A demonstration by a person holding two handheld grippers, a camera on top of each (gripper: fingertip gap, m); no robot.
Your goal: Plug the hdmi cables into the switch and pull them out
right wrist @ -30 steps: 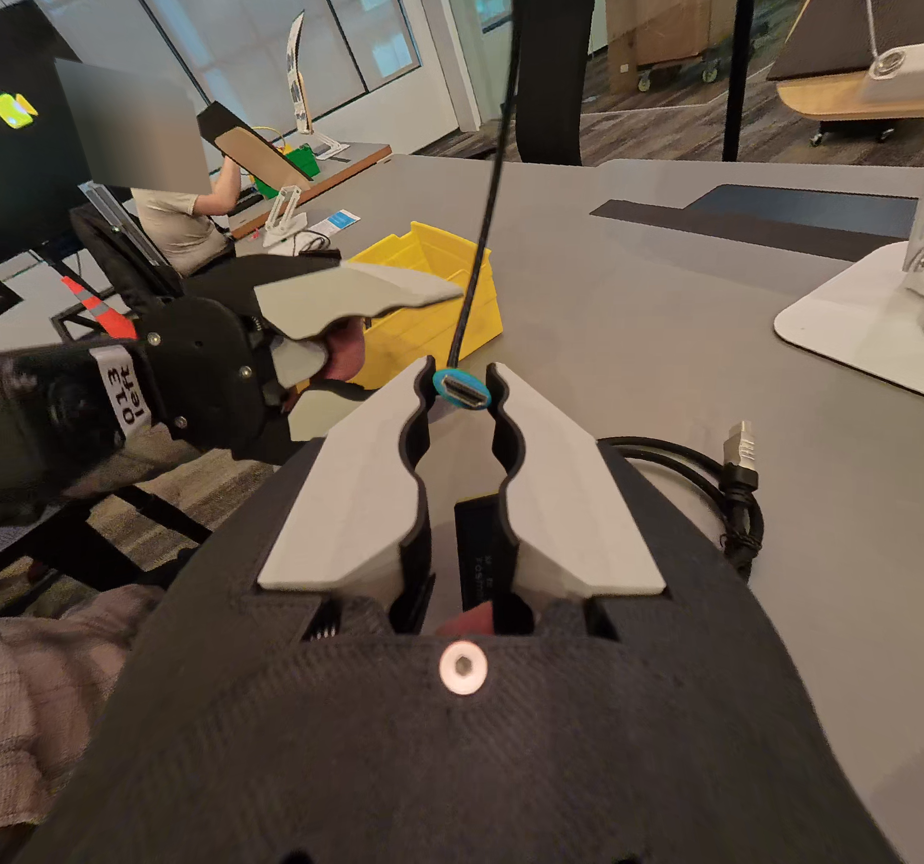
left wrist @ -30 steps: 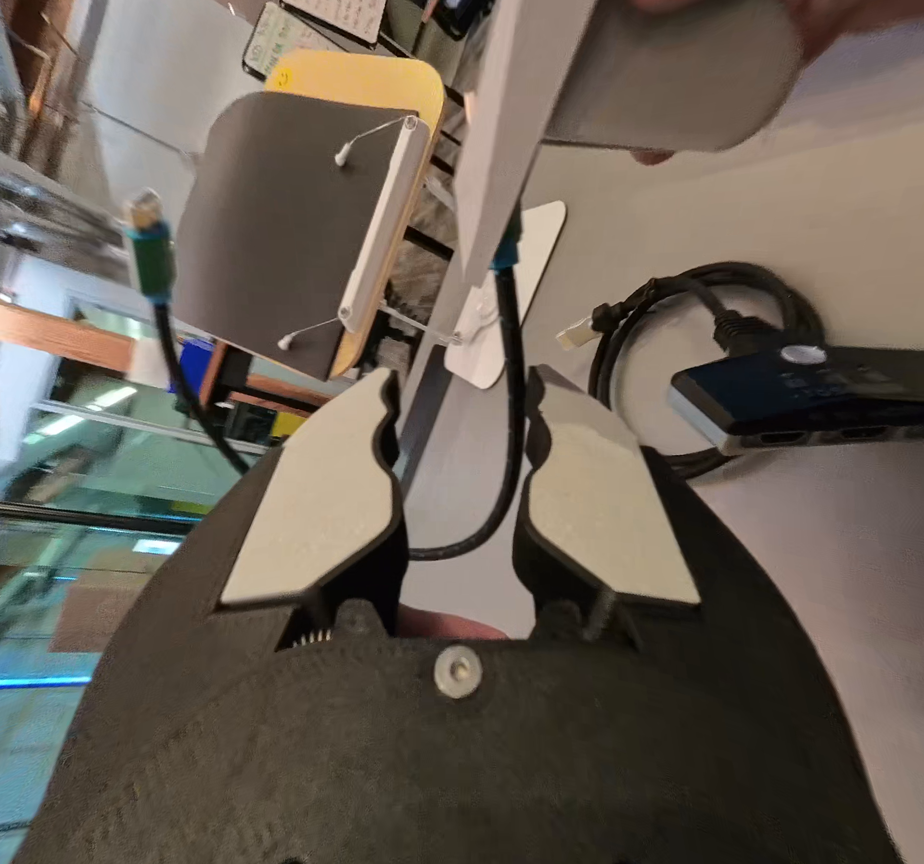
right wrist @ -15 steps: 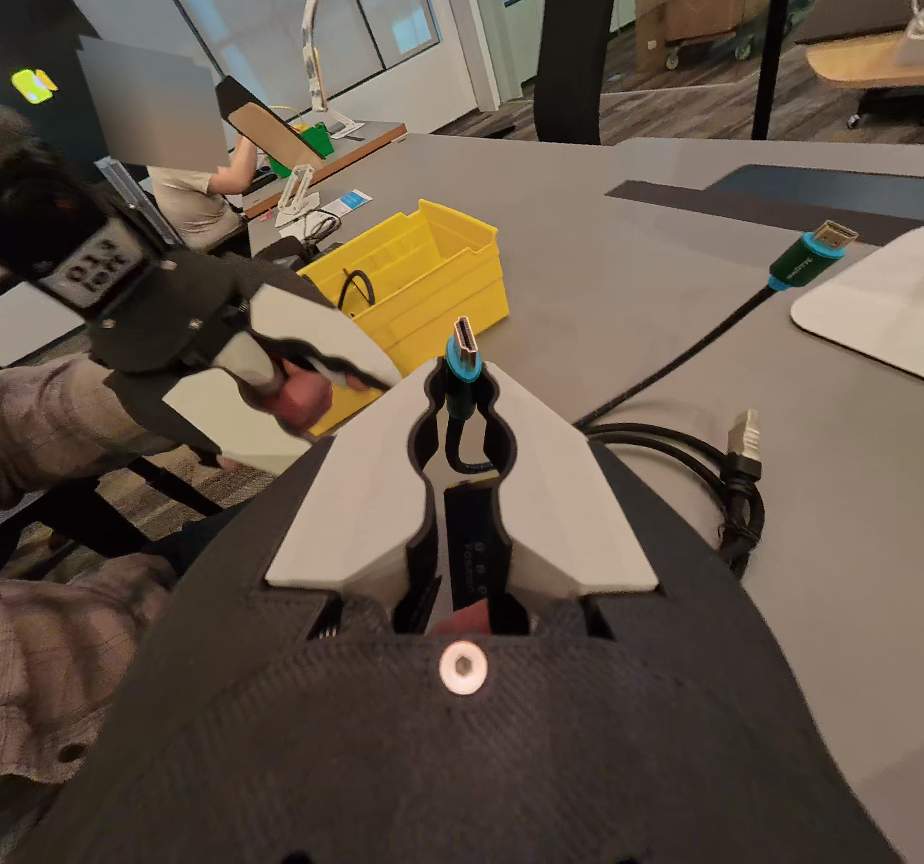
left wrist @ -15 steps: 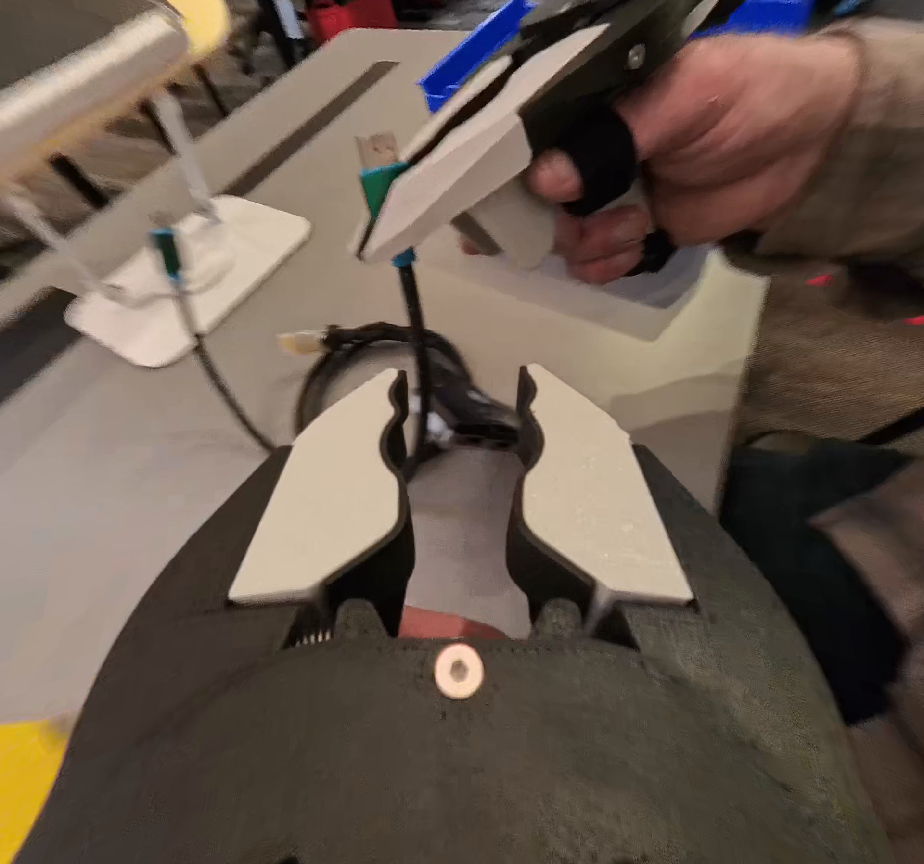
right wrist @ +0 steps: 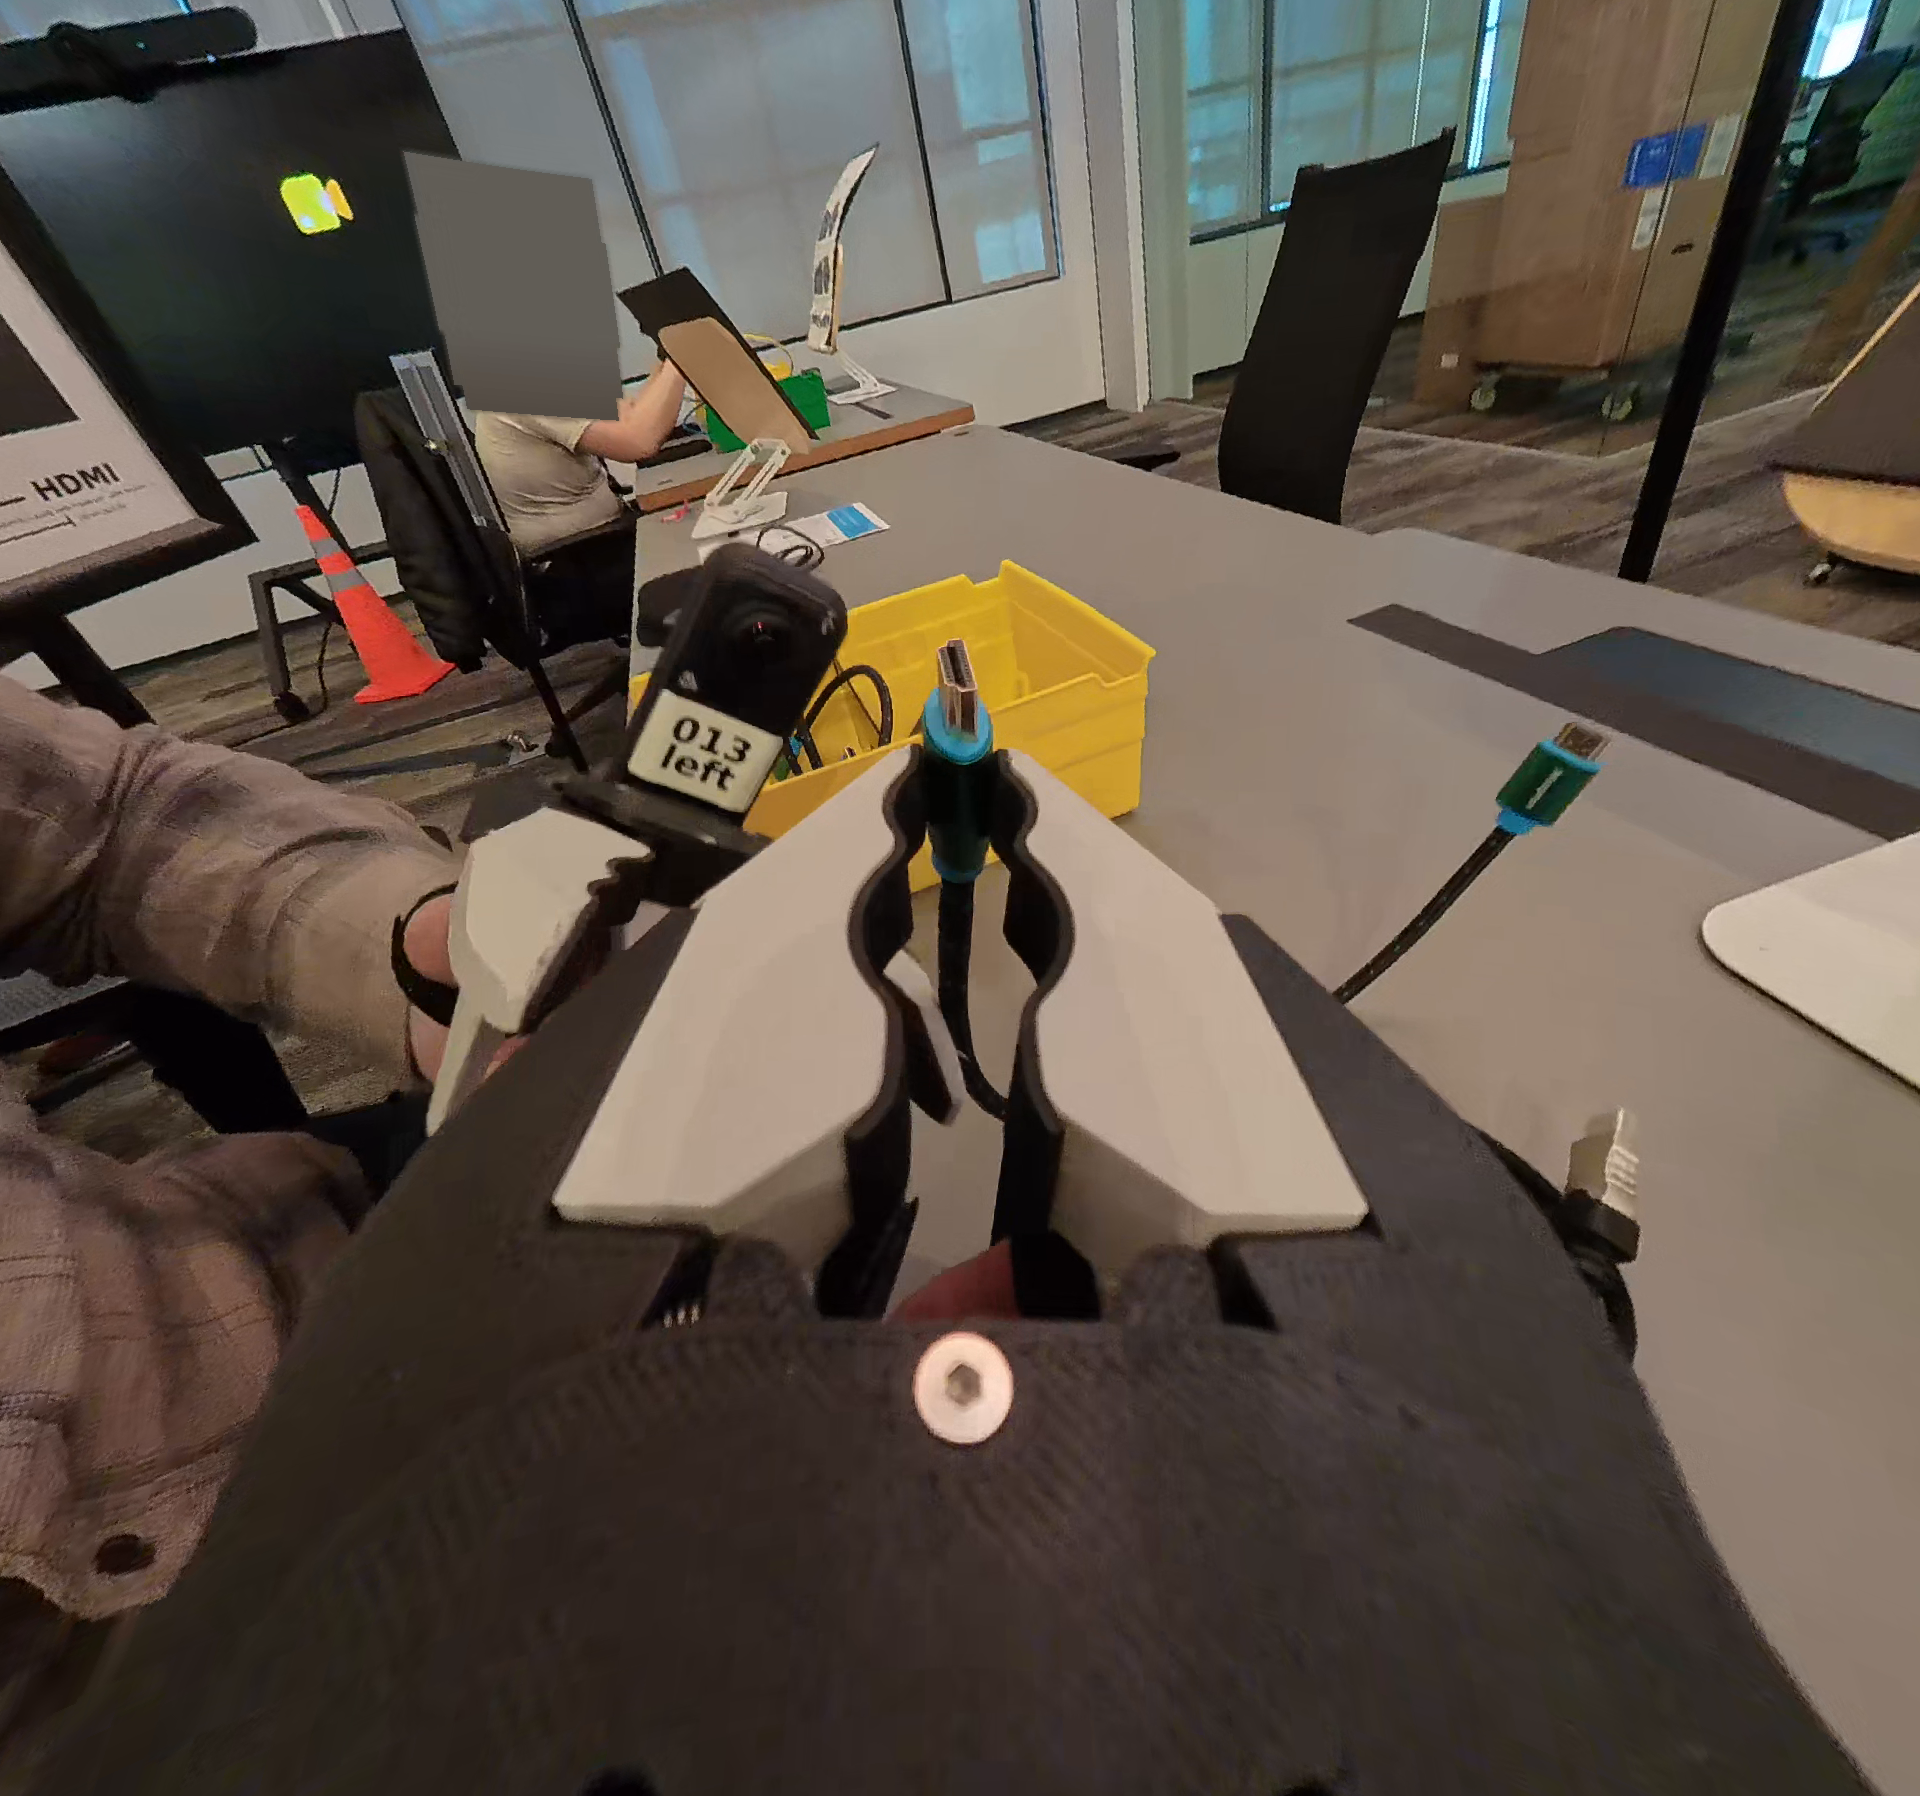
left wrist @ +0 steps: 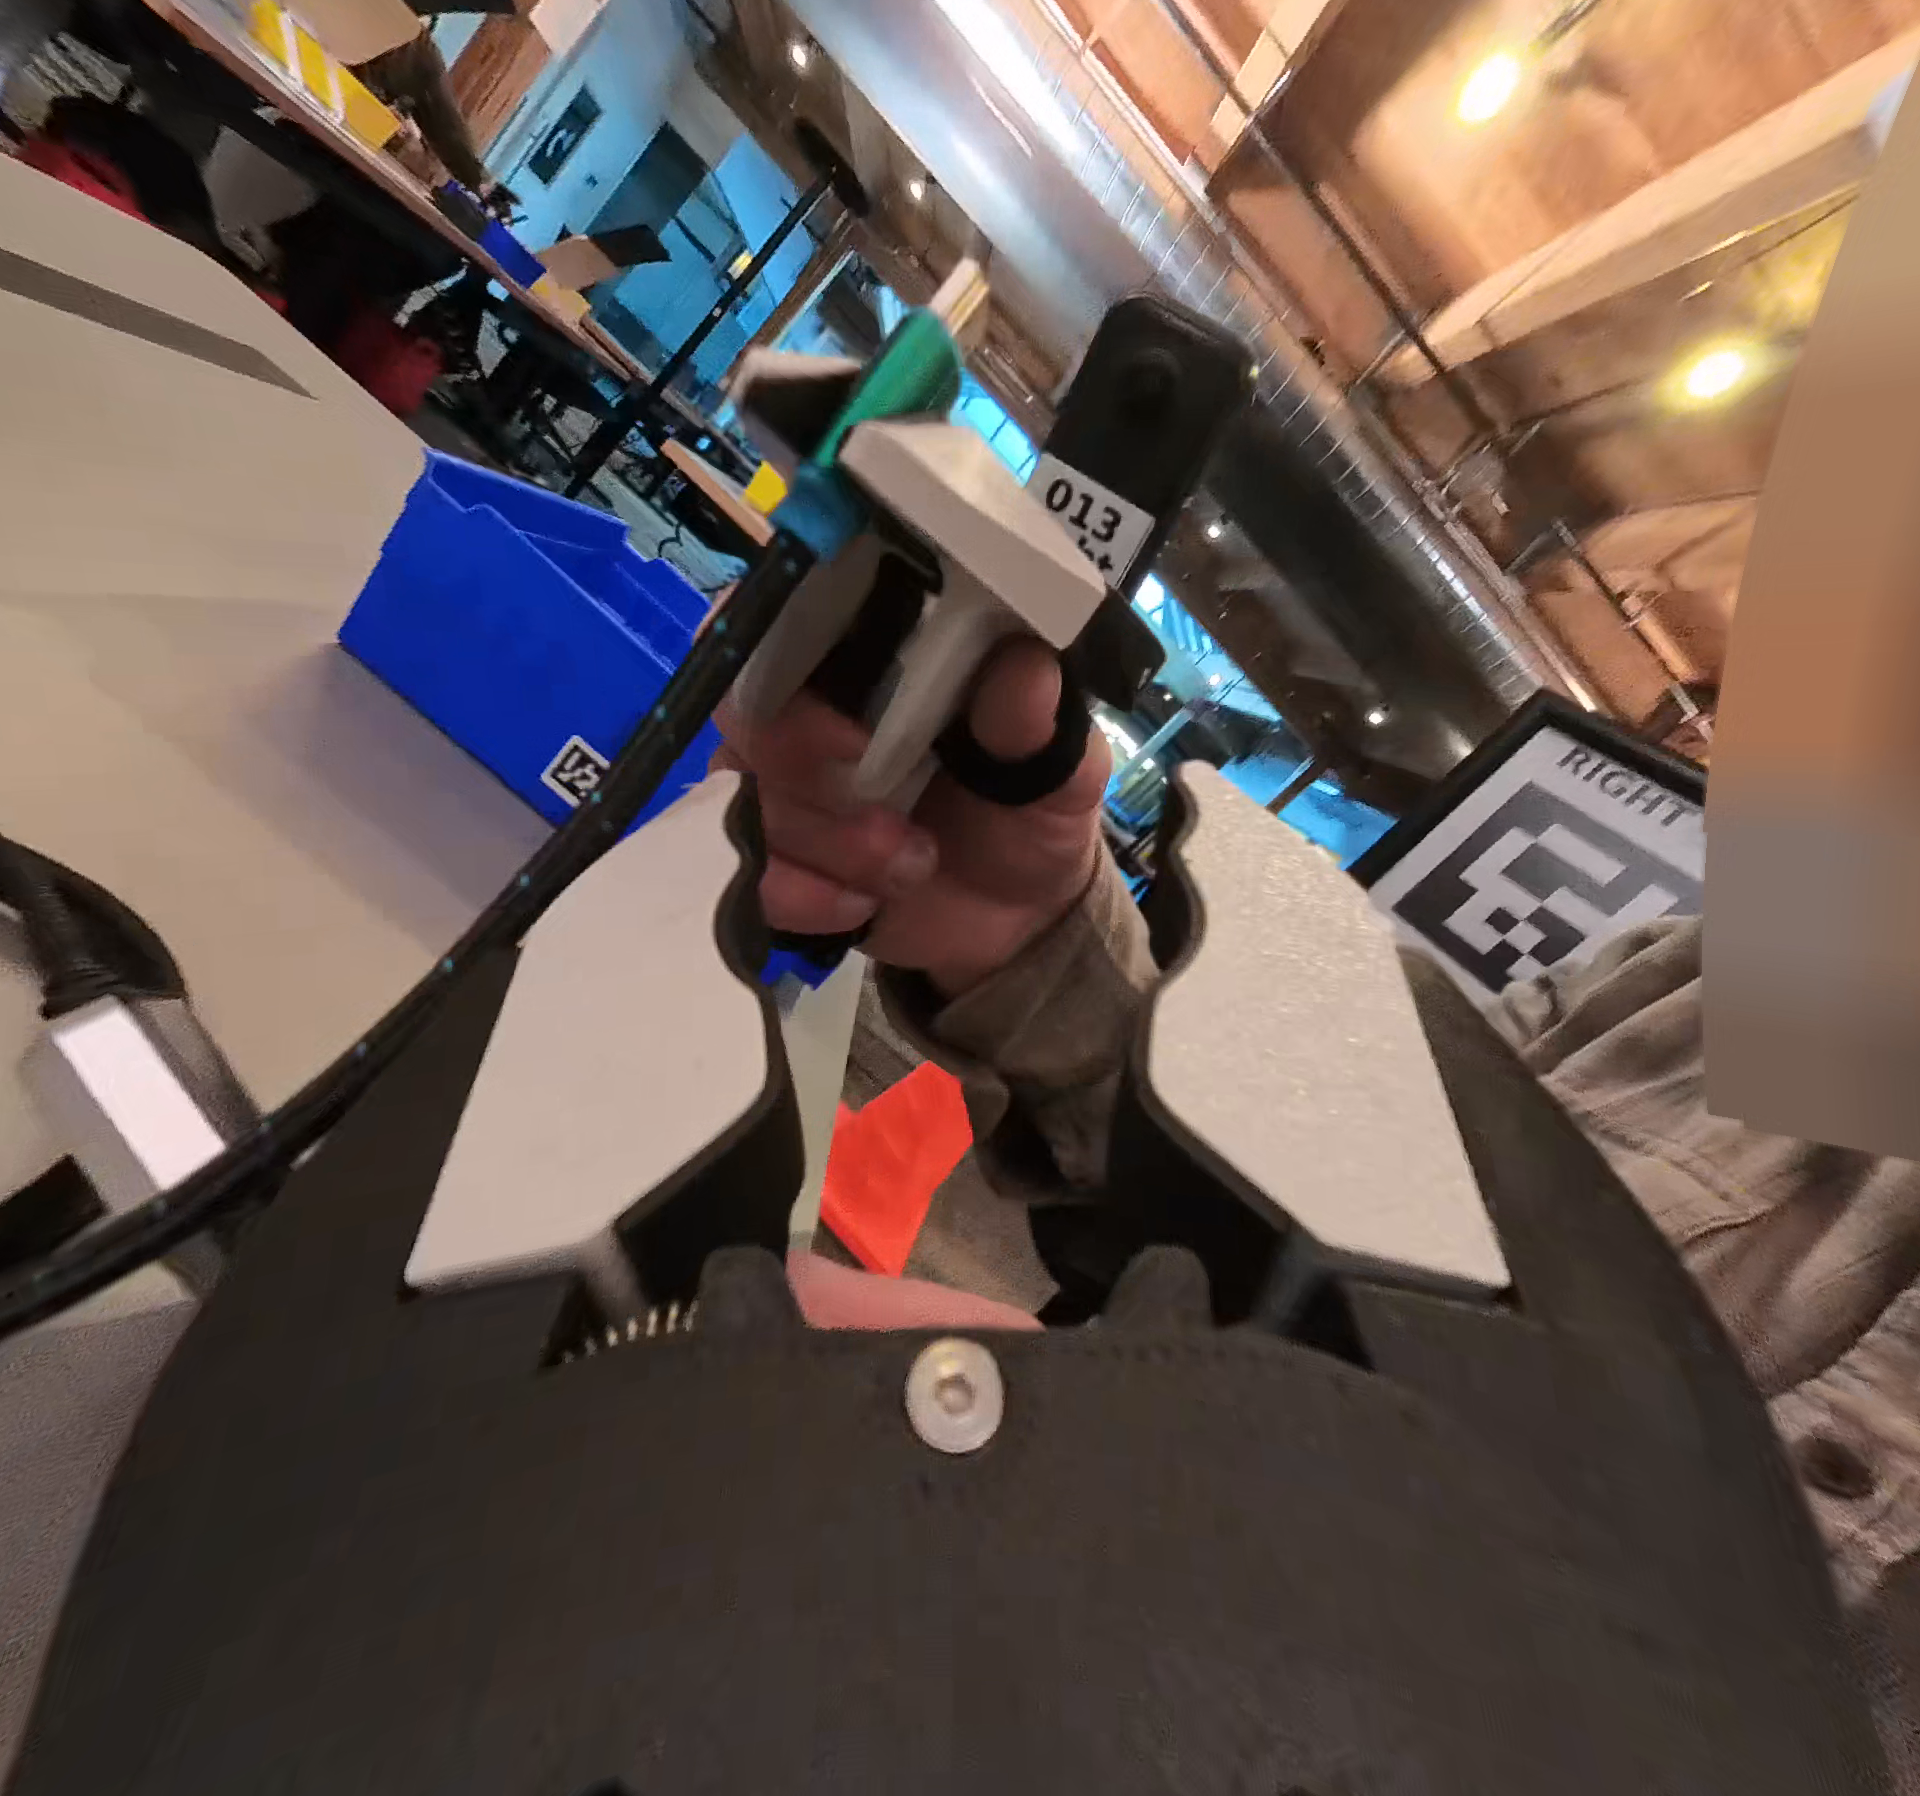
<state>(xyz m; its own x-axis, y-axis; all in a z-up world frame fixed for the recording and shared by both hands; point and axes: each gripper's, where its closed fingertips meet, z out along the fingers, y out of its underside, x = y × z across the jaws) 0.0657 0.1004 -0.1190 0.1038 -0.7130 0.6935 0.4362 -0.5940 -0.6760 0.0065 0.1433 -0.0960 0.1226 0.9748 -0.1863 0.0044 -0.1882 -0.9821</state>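
My right gripper (right wrist: 958, 770) is shut on a black HDMI cable's plug (right wrist: 954, 707), which has a blue collar and points up and forward above the grey table (right wrist: 1351, 707). The cable's other plug (right wrist: 1548, 780), green with a blue collar, lies on the table to the right. My left gripper (left wrist: 956, 811) is open and empty, pointing at the right gripper (left wrist: 862, 468), which holds the green plug (left wrist: 894, 396) up. The left gripper also shows in the right wrist view (right wrist: 520, 957). A blurred silver-ended box (left wrist: 125, 1102), apparently the switch, sits at the left edge.
A yellow bin (right wrist: 1039, 666) stands on the table ahead and a blue bin (left wrist: 520, 624) at its far side. A coiled black cable with a white plug (right wrist: 1605, 1164) lies at the right, near a white stand base (right wrist: 1849, 957). A person sits at a farther desk. The tips of one gripper are about 7 cm away from the tips of the other.
My left gripper has swung up from the table and now faces the right gripper, still open. My right gripper keeps its hold; the plug has turned upright and the cable's other end dropped onto the table.
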